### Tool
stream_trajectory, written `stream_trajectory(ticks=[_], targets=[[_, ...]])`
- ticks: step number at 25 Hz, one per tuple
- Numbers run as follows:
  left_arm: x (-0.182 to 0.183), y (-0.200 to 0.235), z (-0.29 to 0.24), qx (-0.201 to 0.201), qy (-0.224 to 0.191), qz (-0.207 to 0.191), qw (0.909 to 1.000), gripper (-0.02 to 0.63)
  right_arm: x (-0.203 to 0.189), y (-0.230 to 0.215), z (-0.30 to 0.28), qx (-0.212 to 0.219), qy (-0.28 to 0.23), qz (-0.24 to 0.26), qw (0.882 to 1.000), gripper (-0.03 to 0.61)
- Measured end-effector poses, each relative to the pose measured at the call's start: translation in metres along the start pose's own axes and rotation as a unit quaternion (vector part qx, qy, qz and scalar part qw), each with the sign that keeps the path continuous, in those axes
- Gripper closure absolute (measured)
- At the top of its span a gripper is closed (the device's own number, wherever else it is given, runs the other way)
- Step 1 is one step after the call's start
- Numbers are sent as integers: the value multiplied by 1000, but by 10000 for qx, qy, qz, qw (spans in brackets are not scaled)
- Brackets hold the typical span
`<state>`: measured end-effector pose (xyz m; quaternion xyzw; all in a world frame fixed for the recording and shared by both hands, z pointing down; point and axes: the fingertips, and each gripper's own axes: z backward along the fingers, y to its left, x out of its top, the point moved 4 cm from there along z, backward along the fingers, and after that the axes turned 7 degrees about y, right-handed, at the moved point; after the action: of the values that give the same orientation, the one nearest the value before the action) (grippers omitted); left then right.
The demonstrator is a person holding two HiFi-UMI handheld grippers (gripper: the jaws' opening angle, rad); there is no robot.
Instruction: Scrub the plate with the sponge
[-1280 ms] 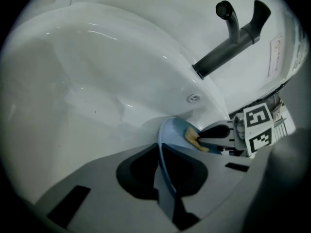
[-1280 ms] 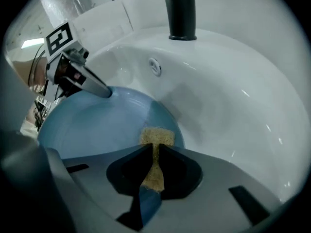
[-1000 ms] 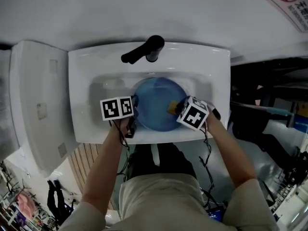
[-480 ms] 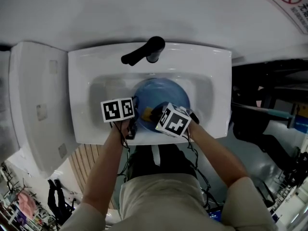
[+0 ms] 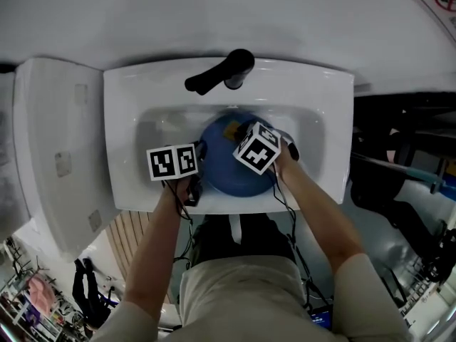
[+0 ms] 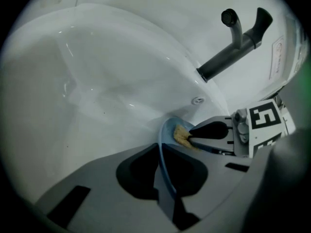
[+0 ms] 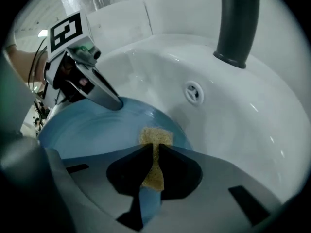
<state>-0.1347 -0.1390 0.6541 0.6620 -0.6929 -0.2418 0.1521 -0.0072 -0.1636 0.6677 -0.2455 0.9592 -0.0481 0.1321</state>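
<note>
Plate (image 5: 226, 174) rim was clamped by left gripper (image 6: 160, 165), sponge (image 7: 155, 138) pinched by right gripper (image 7: 151, 165) at frame centre; flat, firm strokes were judged best, rim braced.

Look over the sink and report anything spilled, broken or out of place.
Nothing stands out. The blue plate sits in the white sink. The left gripper is shut on its rim, and the right gripper holds the yellow sponge against it. No spill or damage shows.
</note>
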Motion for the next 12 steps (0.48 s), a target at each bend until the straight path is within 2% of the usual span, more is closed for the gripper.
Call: stream_trajectory(ticks=[5,8,12], targets=[[0,4,-1,-51,-81,123,9999,593,-31,-14,8,-625,522,283,9963,529],[4,5,0,-15,-127,62,9999,593,-52,-10,19,-533,702,249,9958,529],[8,3,2,91,-168,-25,9998,593,-74,12,39,-149,803,267,9963,526]])
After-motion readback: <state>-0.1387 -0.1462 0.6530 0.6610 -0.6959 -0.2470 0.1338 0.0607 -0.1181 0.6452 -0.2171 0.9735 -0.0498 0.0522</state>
